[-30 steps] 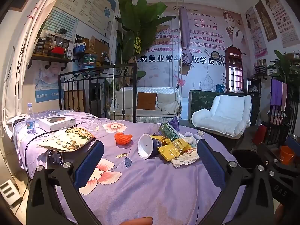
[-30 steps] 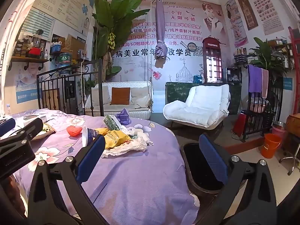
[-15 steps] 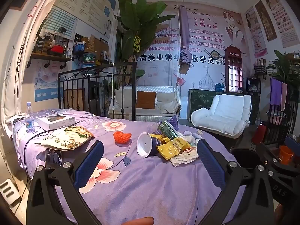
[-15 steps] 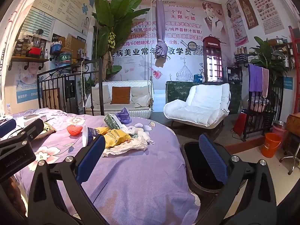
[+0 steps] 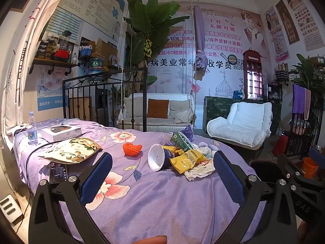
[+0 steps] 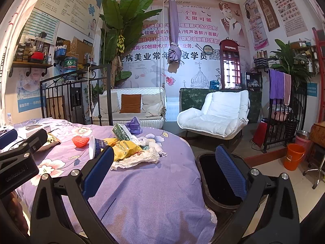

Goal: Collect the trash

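While both the left claw [image 5: 162, 174] and right claw [image 6: 162, 168] hang released and empty, the crumpled wrapper pile [image 5: 189, 158] lies on the purple bed [image 5: 154, 201] beside the black bin [image 6: 215, 181]; the tipped white-lidded cup [image 5: 157, 157] might roll if nudged.

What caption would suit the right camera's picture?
Open right tongs hover over a purple bedspread, between a litter pile and a black bin.

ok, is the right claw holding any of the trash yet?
No. The right claw is open and empty above the purple bedspread, and the trash pile lies untouched further up the bed.
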The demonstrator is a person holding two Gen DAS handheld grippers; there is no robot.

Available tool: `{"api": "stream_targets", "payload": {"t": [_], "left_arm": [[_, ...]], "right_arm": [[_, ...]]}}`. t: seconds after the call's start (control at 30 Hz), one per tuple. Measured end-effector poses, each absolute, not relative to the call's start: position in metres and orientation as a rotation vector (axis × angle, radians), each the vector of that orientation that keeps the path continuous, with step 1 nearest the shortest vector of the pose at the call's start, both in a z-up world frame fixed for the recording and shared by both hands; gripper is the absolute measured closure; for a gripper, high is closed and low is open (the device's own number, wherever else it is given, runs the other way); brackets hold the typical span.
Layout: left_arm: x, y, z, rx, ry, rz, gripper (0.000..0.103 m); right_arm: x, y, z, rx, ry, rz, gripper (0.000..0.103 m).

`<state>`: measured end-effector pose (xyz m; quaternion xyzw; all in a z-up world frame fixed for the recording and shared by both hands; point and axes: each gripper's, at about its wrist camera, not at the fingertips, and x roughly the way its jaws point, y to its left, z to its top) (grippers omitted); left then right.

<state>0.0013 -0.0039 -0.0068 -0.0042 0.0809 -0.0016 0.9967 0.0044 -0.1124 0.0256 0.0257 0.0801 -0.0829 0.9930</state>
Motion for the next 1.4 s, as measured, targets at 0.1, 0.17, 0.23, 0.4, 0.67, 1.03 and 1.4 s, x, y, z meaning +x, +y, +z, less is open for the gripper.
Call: {"api": "stream_targets", "payload": {"t": [0.1, 0.17, 0.23, 0.4, 0.67, 1.03, 1.4], "left_arm": [[0.0013, -0.0042, -0.0071, -0.009, 0.163, -0.004, 0.004], [0.0013, -0.0048, -0.0081, -0.009, 0.162, -0.002, 0.004], [0.0014, -0.0043, -0.0075, -0.009, 0.162, -0.003, 0.004], [0.0014, -0.0046, -0.0077, -0.008, 0.162, -0.002, 0.004], [0.0015, -0.0044, -0.0079, -0.008, 0.162, -0.003, 0.004], [0.0009, -0.0051, -0.0081, -0.008, 0.165, -0.004, 0.004], [0.0020, -0.0069, -0.0097, -0.008, 0.167, -0.005, 0.004]], "right_arm": [[0.0043, -0.1125, 0.0261, 0.053, 0.162, -0.167, 0.004], [0.0038, -0.1126, 0.0263, 0.052, 0.161, -0.167, 0.004], [0.0038, -0.1128, 0.0265, 0.053, 0.163, -0.166, 0.004], [0.0043, -0.1131, 0.0264, 0.054, 0.163, -0.167, 0.004], [0.0030, -0.1094, 0.0244, 0.054, 0.163, -0.164, 0.004], [0.0029, -0.1095, 0.0247, 0.054, 0.163, -0.164, 0.004], [0.0034, -0.1090, 0.0242, 0.055, 0.165, -0.164, 0.004]]}}
